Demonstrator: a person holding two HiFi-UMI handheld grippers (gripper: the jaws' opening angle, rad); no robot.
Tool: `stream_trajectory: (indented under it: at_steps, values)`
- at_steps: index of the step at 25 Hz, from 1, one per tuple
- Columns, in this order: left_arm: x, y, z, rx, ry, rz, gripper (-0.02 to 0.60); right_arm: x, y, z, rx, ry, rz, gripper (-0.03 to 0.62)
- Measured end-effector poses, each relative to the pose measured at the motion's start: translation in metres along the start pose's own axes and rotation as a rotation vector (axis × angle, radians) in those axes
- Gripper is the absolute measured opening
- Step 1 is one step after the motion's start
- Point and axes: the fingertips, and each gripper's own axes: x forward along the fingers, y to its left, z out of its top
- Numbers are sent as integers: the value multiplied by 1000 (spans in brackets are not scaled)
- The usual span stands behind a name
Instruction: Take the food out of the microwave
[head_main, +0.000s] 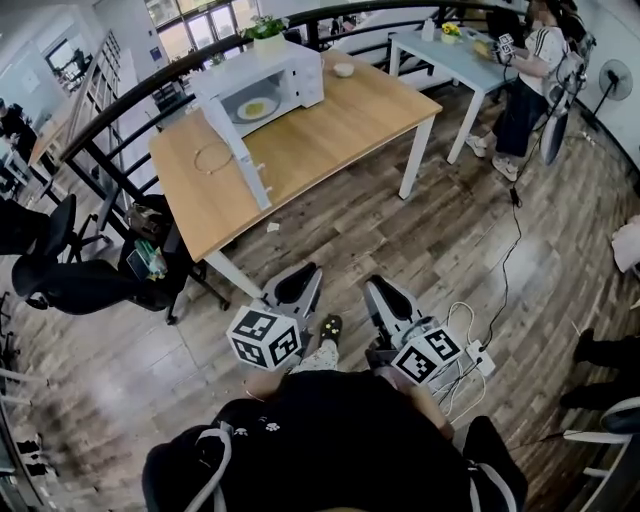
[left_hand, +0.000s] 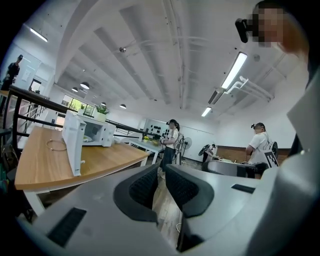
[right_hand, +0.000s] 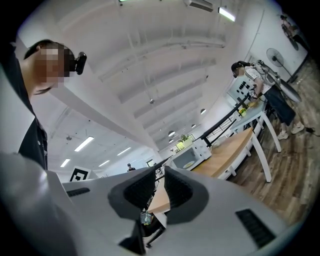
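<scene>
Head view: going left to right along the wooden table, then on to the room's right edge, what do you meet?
cord loop → plate of food inside the microwave → small bowl → person → fan

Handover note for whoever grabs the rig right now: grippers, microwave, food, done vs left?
Left gripper: jaws together, empty, held low near the body, well short of the table.
Right gripper: same.
Microwave stands on the wooden table, with its door swung open. The plate of yellow food sits inside.
Done: door open.
Left: step up to the table, grip the plate, lift it out, probably set it on the table.
</scene>
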Motion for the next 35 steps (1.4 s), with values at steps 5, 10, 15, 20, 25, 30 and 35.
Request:
stream_trajectory:
  at_steps: [5,10,15,20,25,30,35]
  values:
    - [20,28,16,5,14,20,32,34,-15,10,23,6,5,45]
    - [47,52,33,20,19,5,34,65,-33,19,25,6,-7,48]
    - [78,77,37,4,30,-15,39,95,-57,28,19,3,-29,48]
    - [108,106,49,-14,14,-28,56,131,-79,38,-3,7,-38,48]
    - [122,143,63,-16,-5,-8,61,174,-90,39,-6,18,-12,48]
    - [130,172,74,-22,-32,34,66,208,-97,38,-1,47,25,56]
    - [137,193,72,-44,-27,75,72,234,-106,33,13,82,54,63]
